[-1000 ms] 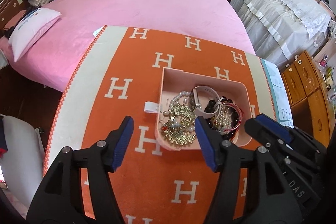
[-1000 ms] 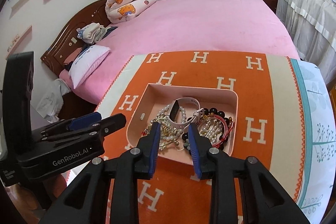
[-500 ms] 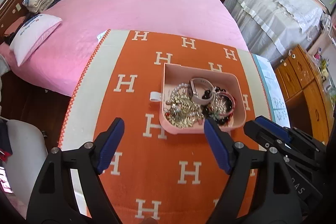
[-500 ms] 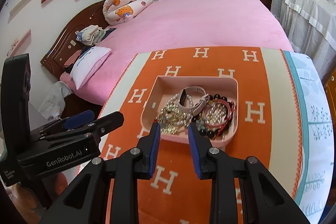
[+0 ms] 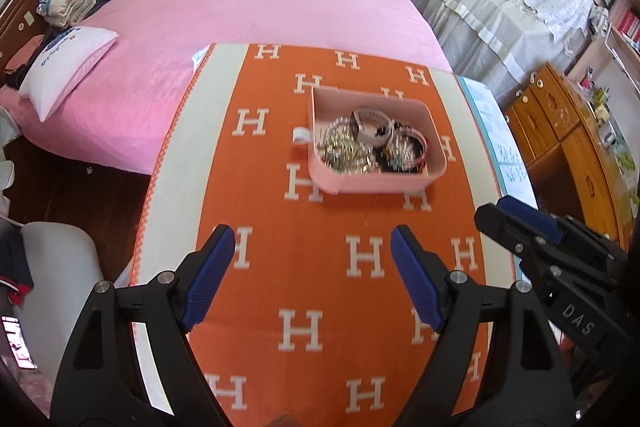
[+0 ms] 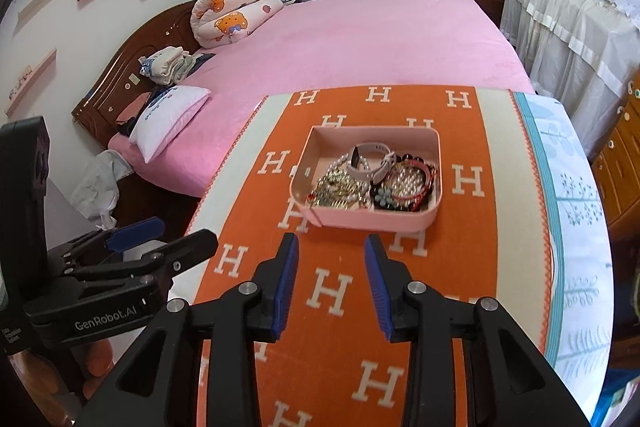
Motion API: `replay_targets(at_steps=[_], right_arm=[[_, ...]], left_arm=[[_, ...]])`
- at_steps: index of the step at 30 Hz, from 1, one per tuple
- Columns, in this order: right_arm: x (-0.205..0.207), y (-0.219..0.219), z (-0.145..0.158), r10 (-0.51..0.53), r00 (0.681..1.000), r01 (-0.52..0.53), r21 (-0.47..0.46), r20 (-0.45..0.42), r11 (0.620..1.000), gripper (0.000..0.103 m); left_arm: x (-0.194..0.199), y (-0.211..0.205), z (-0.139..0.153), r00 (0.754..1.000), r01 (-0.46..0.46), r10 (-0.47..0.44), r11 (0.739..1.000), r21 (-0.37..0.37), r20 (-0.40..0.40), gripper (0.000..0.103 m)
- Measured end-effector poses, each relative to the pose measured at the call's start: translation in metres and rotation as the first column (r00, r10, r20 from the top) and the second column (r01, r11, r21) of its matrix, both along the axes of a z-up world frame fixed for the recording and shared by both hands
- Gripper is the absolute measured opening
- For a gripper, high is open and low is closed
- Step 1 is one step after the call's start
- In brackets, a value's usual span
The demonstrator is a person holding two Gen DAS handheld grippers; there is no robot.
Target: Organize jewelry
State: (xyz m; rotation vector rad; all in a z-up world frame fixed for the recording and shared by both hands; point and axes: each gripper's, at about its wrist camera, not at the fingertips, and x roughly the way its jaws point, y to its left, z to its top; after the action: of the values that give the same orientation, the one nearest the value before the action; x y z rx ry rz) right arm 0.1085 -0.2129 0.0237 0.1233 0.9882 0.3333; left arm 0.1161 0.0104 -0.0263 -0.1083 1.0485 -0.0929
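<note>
**Two Tools Wait Near a Tray Full of Jewelry**

The jewelry is all in one heap, so it is hard to tell the pieces apart. They lie tangled in the near half of the pink tray (image 6: 436, 163). I can pick out a pale watch band (image 6: 370, 157), some dark round beads (image 6: 416, 159), a red bangle (image 6: 424, 183) around a bunch of pearls, and a gold chain pile (image 6: 340, 189) on the left side. A small blue flower piece (image 6: 385, 195) sits near the front wall. The tray's near wall hides the bottom of the heap. A little white tab (image 5: 300, 135) sticks out from the tray's left side; I cannot tell what it is.

The left tool (image 5: 312, 269) has its two blue fingers spread wide, holding nothing. The right tool (image 6: 331, 273) has its fingers apart too, but closer together, and it is empty as well. Both hang over the cloth on the near side of the tray, not touching it.

The tray sits on an orange cloth (image 5: 320, 247) with white H letters, spread over the desk. Beyond the desk is a bed (image 6: 360, 39) with a pink cover, a white pillow (image 6: 168, 119) and a rolled bear blanket (image 6: 228, 13). A wooden cabinet (image 5: 560, 131) stands on the right, cut off at the edge.
</note>
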Motion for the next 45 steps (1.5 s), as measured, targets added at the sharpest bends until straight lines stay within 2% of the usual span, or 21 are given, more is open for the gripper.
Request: replay_targets(at_steps=[10, 15, 17, 21, 26, 28, 30, 36, 45], right_arm=[[-0.064, -0.007, 0.019, -0.041, 0.999, 0.041, -0.005, -0.032, 0.999, 0.036], [-0.089, -0.011, 0.021, -0.073, 0.996, 0.071, -0.034, -0.051, 0.997, 0.045], [-0.098, -0.011, 0.021, -0.082, 0.994, 0.079, -0.035, -0.066, 0.996, 0.046], [-0.111, -0.008, 0.021, -0.077, 0.994, 0.073, -0.054, -0.076, 0.996, 0.046], [-0.126, -0.007, 0.029, -0.09, 0.994, 0.085, -0.076, -0.066, 0.993, 0.047], [-0.133, -0.009, 0.033, -0.1, 0.993, 0.095, -0.08, -0.062, 0.992, 0.049], [-0.141, -0.011, 0.036, -0.109, 0.992, 0.104, -0.082, -0.061, 0.991, 0.057], [-0.162, -0.019, 0.05, -0.145, 0.989, 0.142, -0.086, -0.036, 0.986, 0.057], [-0.174, -0.029, 0.057, -0.169, 0.985, 0.165, -0.082, -0.044, 0.983, 0.057]], left_arm=[[-0.045, -0.001, 0.02, 1.0, 0.016, -0.016, 0.999, 0.03, -0.014, 0.078], [-0.06, -0.002, 0.025, 1.0, -0.03, 0.03, 0.998, 0.055, -0.005, 0.078], [-0.067, -0.003, 0.023, 0.999, -0.04, 0.041, 0.997, 0.062, -0.015, 0.078], [-0.082, -0.014, 0.019, 0.999, -0.013, 0.016, 0.997, 0.081, -0.036, 0.078], [-0.092, -0.017, 0.027, 1.0, 0.003, -0.001, 0.997, 0.074, -0.019, 0.078], [-0.098, -0.02, 0.032, 1.0, 0.013, -0.013, 0.998, 0.067, -0.006, 0.078], [-0.103, -0.022, 0.035, 1.0, 0.026, -0.026, 0.998, 0.063, -0.001, 0.078], [-0.116, -0.034, 0.043, 0.998, 0.062, -0.063, 0.994, 0.093, 0.004, 0.078], [-0.125, -0.044, 0.05, 0.997, 0.074, -0.075, 0.991, 0.11, 0.003, 0.078]])
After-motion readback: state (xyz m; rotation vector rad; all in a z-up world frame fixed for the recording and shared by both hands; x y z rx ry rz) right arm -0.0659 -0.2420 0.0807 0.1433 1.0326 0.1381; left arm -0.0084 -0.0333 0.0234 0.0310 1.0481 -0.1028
